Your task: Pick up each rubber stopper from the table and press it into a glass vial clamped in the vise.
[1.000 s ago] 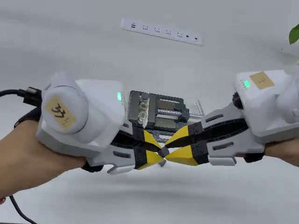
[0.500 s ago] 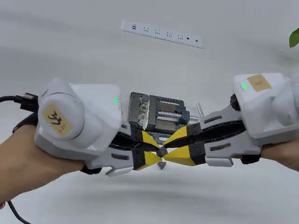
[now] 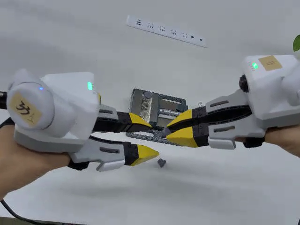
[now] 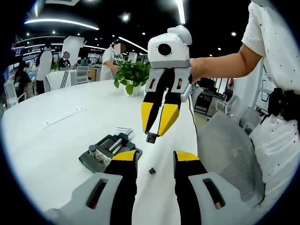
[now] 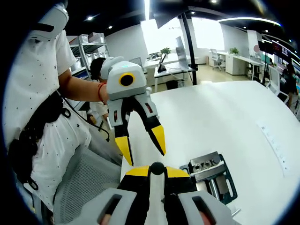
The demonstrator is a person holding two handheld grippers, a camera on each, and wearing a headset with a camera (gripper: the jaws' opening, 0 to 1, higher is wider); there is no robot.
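— Where is the stopper (image 3: 165, 133)?
— Small, dark rubber, pinched between the fingers of the right gripper (image 3: 165, 133). The clear glass vials (image 3: 145, 110) stand upright in the steel vise (image 3: 164, 104) just beyond.
— And the left gripper (image 3: 153, 138)?
— Fingers spread wide, empty. A second stopper (image 3: 161, 162) lies on the white tabletop (image 3: 211, 187) below.

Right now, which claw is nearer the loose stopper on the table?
Left. The left claw hangs open just beside the loose stopper; the right claw, gripping another stopper, sits higher.

The left hand-held gripper (image 3: 153, 138) partly hides the vise (image 3: 171, 101), whose vials (image 3: 144, 109) seem blurred.
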